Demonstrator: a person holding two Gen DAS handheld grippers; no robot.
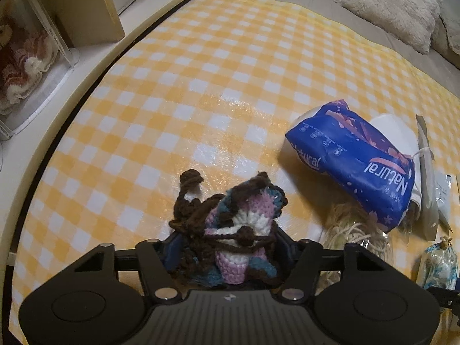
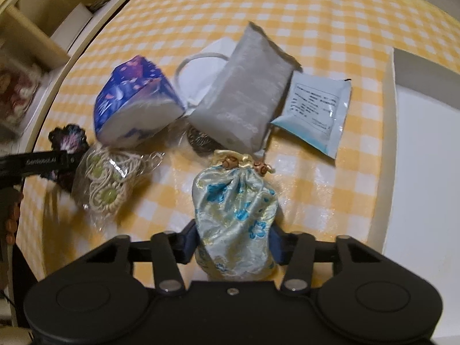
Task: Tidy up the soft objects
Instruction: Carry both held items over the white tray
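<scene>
On the checked cloth (image 1: 201, 57), left tongs (image 1: 227, 247) clamp a crochet piece (image 1: 230, 230); right tongs (image 2: 234, 244) clamp a brocade pouch (image 2: 235, 218).

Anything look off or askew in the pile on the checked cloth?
Nothing spilled or damaged. The blue tissue pack sits tipped on one end, leaning over the white mask, and the grey pouch lies skewed across the mask and overlaps the pale blue sachet. It is a loose heap, not yet sorted.

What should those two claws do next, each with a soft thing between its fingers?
Probably lift both straight up. The left gripper is closed on the crochet piece, the right gripper on the brocade pouch; both still rest on the checked cloth beside the clutter.
</scene>
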